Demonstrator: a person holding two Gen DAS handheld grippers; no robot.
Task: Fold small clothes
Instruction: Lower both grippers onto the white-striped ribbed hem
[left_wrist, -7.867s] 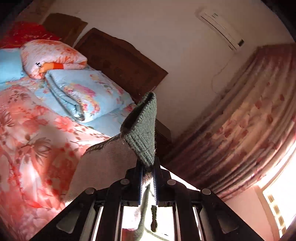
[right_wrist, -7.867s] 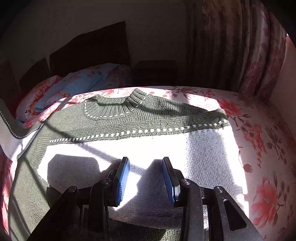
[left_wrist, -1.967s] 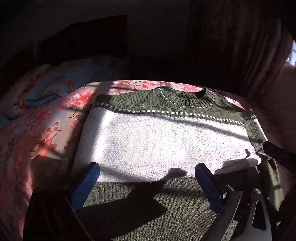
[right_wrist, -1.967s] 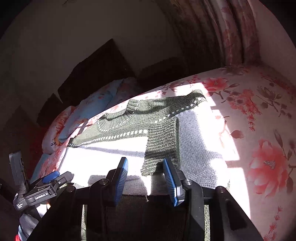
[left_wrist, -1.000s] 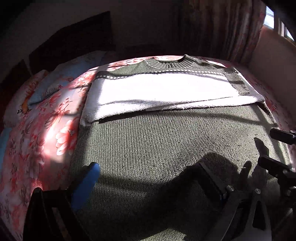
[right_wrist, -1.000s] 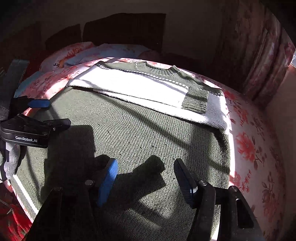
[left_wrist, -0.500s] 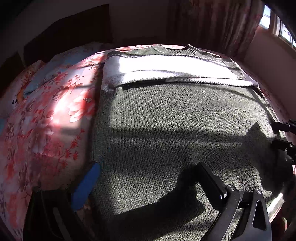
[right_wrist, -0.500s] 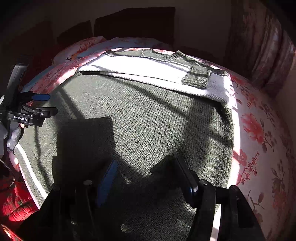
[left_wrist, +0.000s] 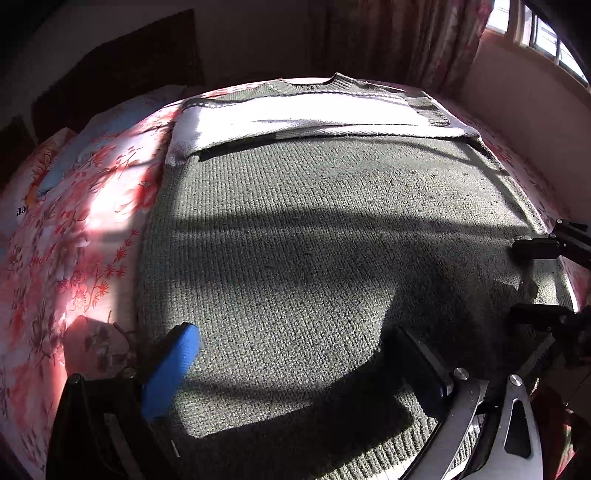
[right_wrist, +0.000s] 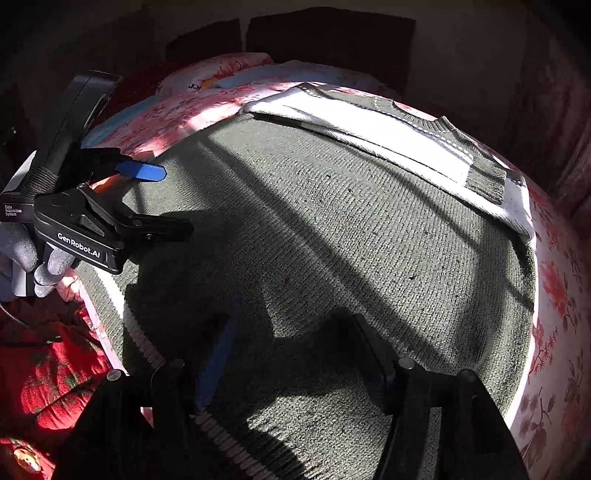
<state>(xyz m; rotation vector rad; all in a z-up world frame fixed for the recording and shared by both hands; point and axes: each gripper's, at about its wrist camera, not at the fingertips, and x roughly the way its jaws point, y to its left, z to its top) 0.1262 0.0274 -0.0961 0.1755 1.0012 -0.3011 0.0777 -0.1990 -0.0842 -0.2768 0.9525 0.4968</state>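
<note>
A knitted sweater (left_wrist: 314, 229), dark green with a white band, lies flat on the bed, both sleeves folded across its chest; it also shows in the right wrist view (right_wrist: 351, 229). Its ribbed hem (left_wrist: 391, 446) is nearest me. My left gripper (left_wrist: 295, 354) is open, low over the hem end at the sweater's left side; it also shows in the right wrist view (right_wrist: 170, 201). My right gripper (right_wrist: 295, 332) is open, low over the hem at the right side; its fingers (left_wrist: 535, 248) show at the left view's right edge.
The floral bedspread (left_wrist: 74, 229) surrounds the sweater. Pillows (right_wrist: 221, 72) and a dark headboard (right_wrist: 328, 40) are at the far end. Curtains (left_wrist: 406, 40) and a window sill (left_wrist: 524, 96) are on the right. A red cloth (right_wrist: 48, 380) lies below the bed's near edge.
Both grippers have drawn back from the folded sleeves down to the hem end and dropped lower over the sweater. Both stay open and empty.
</note>
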